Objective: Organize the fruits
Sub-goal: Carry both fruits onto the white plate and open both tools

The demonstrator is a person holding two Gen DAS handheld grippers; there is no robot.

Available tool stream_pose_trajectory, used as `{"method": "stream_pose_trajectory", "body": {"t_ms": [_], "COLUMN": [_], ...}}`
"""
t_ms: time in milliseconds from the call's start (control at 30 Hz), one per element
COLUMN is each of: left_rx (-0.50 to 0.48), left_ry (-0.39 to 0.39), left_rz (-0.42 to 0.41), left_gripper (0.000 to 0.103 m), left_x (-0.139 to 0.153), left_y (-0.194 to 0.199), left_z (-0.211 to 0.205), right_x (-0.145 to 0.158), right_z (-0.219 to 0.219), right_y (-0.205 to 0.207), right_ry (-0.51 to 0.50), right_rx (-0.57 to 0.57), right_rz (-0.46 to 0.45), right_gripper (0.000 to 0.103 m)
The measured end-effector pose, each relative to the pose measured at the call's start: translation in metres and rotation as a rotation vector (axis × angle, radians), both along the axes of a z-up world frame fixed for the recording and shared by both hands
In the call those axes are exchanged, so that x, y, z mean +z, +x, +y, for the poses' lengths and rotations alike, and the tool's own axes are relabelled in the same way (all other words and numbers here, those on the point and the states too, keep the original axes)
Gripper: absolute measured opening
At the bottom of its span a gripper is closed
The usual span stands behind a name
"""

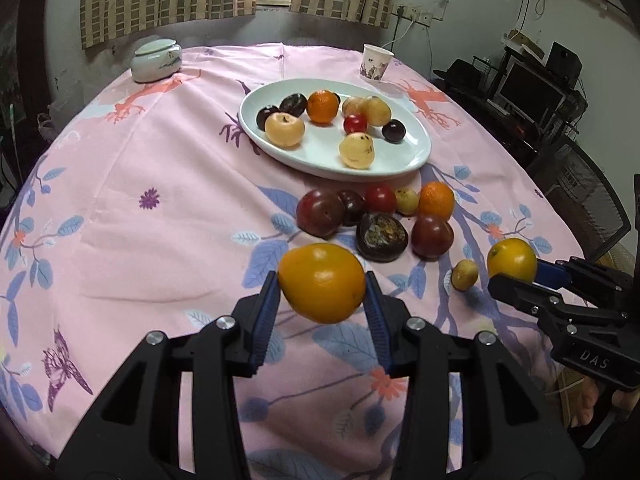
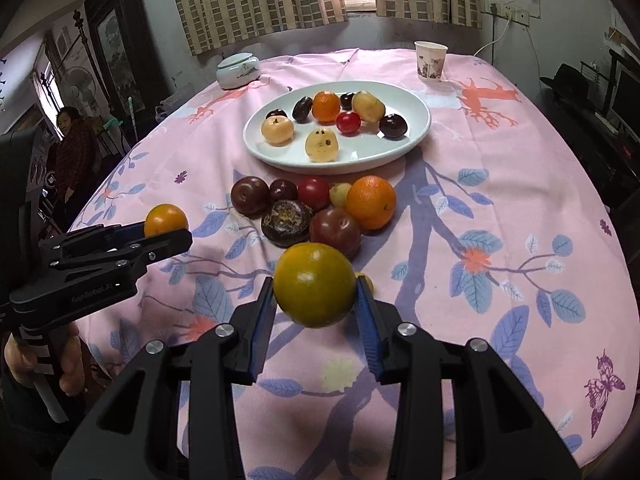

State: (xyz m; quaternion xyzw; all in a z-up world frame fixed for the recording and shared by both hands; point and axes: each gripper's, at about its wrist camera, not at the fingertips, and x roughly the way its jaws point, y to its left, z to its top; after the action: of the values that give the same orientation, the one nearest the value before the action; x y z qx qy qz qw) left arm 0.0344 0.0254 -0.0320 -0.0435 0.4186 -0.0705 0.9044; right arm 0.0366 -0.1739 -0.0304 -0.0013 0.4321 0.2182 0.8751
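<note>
My left gripper (image 1: 322, 286) is shut on a yellow-orange fruit (image 1: 321, 282) and holds it above the pink tablecloth; it also shows in the right wrist view (image 2: 166, 222). My right gripper (image 2: 316, 292) is shut on a yellow-green citrus fruit (image 2: 314, 284); it also shows in the left wrist view (image 1: 516, 268). A white oval plate (image 1: 404, 156) (image 2: 416, 128) at the table's middle holds several fruits. A loose cluster of plums, tomato and an orange (image 1: 436, 200) (image 2: 370, 202) lies in front of the plate.
A small yellow fruit (image 1: 465, 275) lies by my right gripper. A lidded ceramic jar (image 1: 157, 60) and a paper cup (image 1: 376, 62) stand at the table's far side. A person (image 2: 74, 148) stands at the left. A chair (image 1: 588, 188) is at the right.
</note>
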Motion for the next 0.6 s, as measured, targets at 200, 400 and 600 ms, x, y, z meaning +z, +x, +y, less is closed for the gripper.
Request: {"method": "stream_pose_trajectory", "body": {"t_ms": [200, 400, 600], "left_rx": [-0.003, -0.018, -0.012], "left_ry": [0.02, 0.05, 0.072], "left_rz": [-0.01, 0.016, 0.05], "left_gripper": [0.043, 0.043, 0.043], "left_x": [0.024, 0.041, 0.032], "left_y": [0.034, 0.105, 0.177], "left_z": [0.006, 0.0, -0.013], "right_x": [0.011, 0.023, 0.01], "right_z": [0.004, 0.013, 0.021], "right_y": [0.026, 0.085, 0.159], "right_ry": [0.009, -0.034, -0.085], "right_rx": [0.031, 0.03, -0.019], "right_rz": [0.009, -0.003, 0.03], "right_gripper": [0.04, 0.04, 0.039]}}
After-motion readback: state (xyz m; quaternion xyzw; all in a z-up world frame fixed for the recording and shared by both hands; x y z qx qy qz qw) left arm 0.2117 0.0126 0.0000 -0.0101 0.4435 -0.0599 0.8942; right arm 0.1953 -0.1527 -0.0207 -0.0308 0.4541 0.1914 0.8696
